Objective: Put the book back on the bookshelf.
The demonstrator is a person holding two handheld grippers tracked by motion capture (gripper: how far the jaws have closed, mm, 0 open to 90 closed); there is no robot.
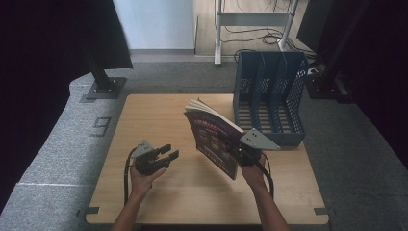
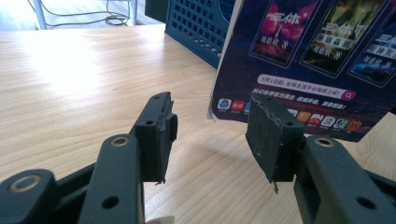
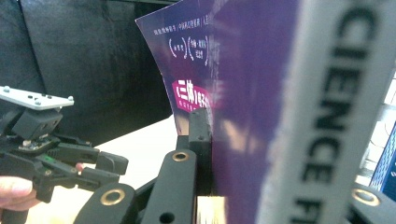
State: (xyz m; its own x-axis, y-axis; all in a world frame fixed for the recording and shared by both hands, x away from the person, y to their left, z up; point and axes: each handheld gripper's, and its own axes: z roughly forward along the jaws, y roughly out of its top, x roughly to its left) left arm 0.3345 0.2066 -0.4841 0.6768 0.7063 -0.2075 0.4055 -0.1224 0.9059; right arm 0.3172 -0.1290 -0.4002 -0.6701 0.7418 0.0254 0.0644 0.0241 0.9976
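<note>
The right gripper (image 1: 239, 153) is clamped on the spine edge of a magazine (image 1: 214, 139), holding it upright and tilted above the middle of the wooden table (image 1: 159, 120); its glossy purple cover carries pink and white lettering and rows of small app icons. Well apart at the near left, the left gripper (image 1: 169, 152) holds nothing, its jaws parted over bare wood. Beyond the magazine, at the table's far right edge, stands a blue slotted file rack (image 1: 269, 96) with empty compartments. Grey carpet (image 1: 57, 144), black curtains (image 1: 43, 43) and floor cables (image 1: 255, 33) lie behind.
</note>
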